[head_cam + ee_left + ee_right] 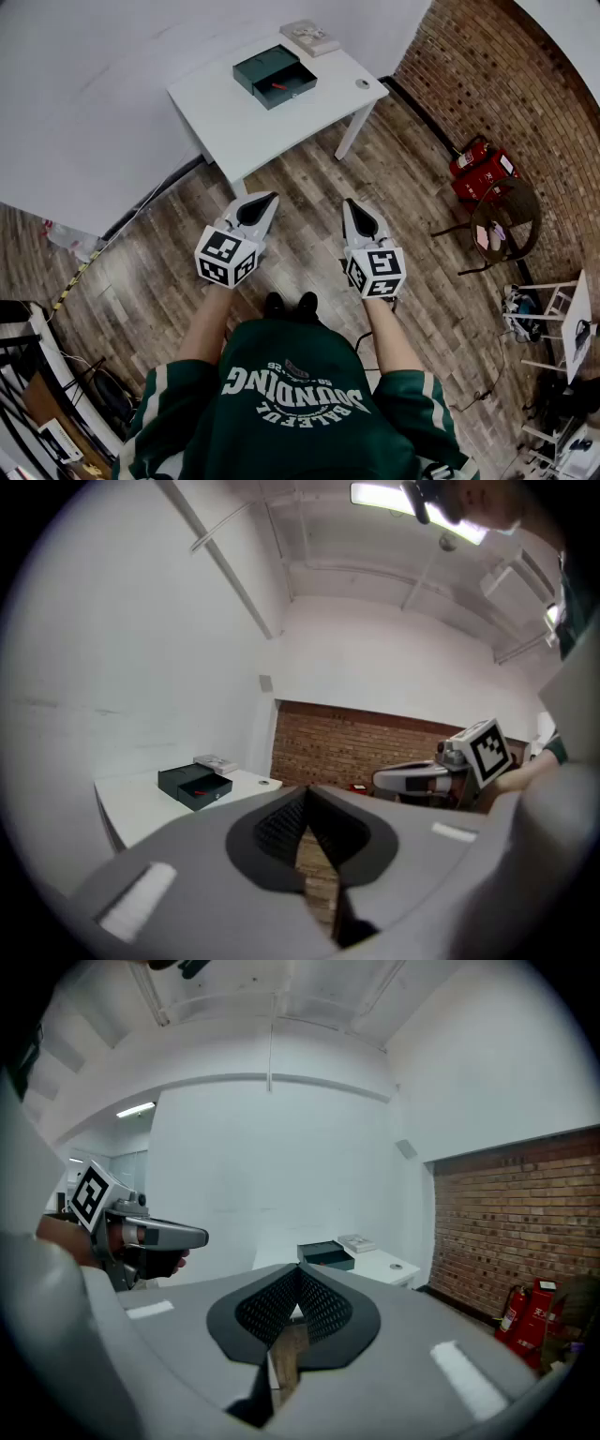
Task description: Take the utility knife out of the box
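Note:
A dark green box (275, 75) stands with its tray slid out on the white table (234, 117), far ahead of me. A small red utility knife (278, 85) lies in the tray. The left gripper view also shows the box (194, 787) with a red speck inside, and the right gripper view shows the box (326, 1255) too. My left gripper (272, 196) and right gripper (348, 202) hover side by side over the wooden floor, well short of the table. Both point toward the table. Each has its jaws shut with nothing between them.
A flat pale packet (310, 37) and a small round object (363, 83) lie on the table near the box. Red fire extinguishers (480, 171) and a round wire chair (506, 217) stand by the brick wall at right. White walls lie behind the table.

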A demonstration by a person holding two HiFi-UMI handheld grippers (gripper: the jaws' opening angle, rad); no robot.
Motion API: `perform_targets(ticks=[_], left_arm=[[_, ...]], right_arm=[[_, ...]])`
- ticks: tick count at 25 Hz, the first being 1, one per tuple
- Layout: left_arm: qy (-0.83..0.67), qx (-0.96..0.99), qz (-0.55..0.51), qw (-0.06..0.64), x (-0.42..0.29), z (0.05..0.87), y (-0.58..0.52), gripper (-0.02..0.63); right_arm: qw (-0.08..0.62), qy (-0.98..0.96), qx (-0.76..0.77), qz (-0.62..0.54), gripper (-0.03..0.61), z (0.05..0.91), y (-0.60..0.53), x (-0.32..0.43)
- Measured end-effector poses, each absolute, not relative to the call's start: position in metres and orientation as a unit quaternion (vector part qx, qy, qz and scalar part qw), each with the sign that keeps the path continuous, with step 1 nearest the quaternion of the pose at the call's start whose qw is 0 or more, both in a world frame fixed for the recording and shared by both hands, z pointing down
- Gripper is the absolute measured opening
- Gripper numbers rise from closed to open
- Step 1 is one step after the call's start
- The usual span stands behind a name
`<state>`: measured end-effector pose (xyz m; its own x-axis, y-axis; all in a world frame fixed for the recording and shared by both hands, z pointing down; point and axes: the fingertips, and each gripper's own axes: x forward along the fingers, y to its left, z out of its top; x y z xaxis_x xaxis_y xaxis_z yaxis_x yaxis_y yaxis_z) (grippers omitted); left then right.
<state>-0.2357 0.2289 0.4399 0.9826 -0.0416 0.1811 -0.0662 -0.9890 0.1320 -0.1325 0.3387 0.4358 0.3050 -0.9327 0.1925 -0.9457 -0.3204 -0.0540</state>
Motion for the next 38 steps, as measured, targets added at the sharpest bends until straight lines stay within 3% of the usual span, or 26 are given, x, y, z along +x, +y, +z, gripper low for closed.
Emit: perform_targets(ticks=[25,38], left_arm=[[-0.053,0.989,0.111,0.083,-0.185,0.463,0.265,0.052],[-0.058,0.988,0.113,0.085,-0.118,0.468,0.213,0.052]], right_arm=[[0.001,-0.623,0.780,0.066,0.002,0.439,0.378,-0.093],[-0.010,-0.623,0.777,0.089,0.002,0.452,0.333,-0.021]])
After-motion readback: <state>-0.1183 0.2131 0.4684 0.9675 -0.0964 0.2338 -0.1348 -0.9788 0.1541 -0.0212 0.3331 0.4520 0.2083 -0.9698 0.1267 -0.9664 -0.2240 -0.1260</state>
